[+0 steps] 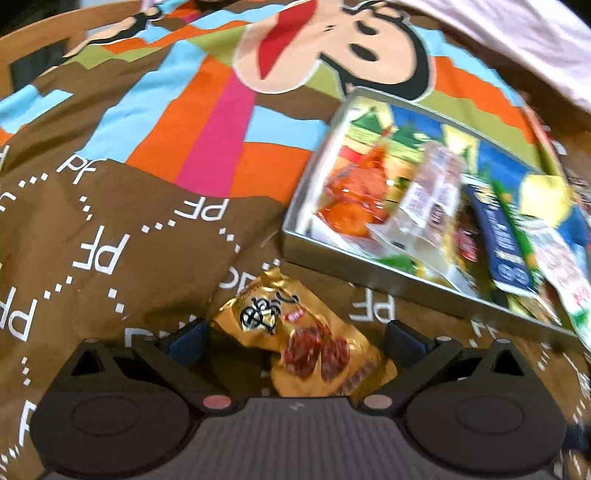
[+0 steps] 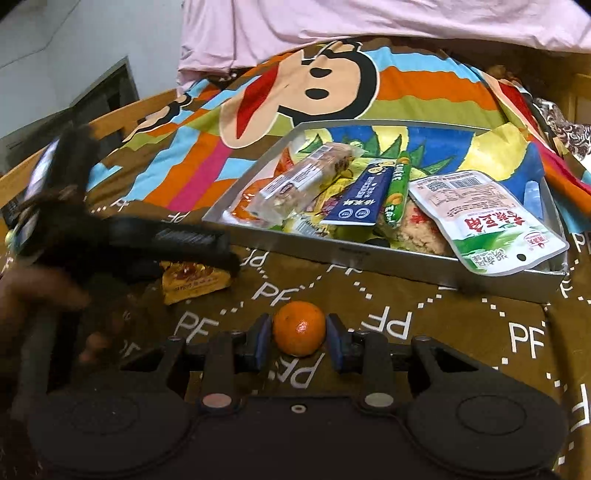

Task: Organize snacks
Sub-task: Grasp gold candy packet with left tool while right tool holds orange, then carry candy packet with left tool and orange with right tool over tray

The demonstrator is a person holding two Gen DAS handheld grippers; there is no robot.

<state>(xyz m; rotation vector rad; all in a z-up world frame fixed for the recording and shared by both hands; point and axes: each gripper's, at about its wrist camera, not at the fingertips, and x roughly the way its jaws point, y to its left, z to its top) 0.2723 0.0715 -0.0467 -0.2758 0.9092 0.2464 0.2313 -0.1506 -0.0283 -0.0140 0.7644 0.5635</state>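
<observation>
A gold snack packet (image 1: 306, 343) lies on the brown printed bedcover between the wide-open fingers of my left gripper (image 1: 295, 338); it also shows in the right wrist view (image 2: 194, 280) under the left gripper (image 2: 207, 243). A small orange (image 2: 299, 328) sits between the blue pads of my right gripper (image 2: 299, 341), which stand close at both its sides with thin gaps. A metal tray (image 2: 369, 254) holds several snack packets, among them a white-green pouch (image 2: 487, 225) and a blue packet (image 2: 364, 199). The tray (image 1: 369, 277) is to the right in the left wrist view.
A colourful cartoon bedcover (image 1: 221, 122) covers the surface. Pink bedding (image 2: 369, 26) lies at the back. A wooden bed frame (image 2: 118, 118) runs along the left. The person's hand (image 2: 40, 291) holds the left gripper.
</observation>
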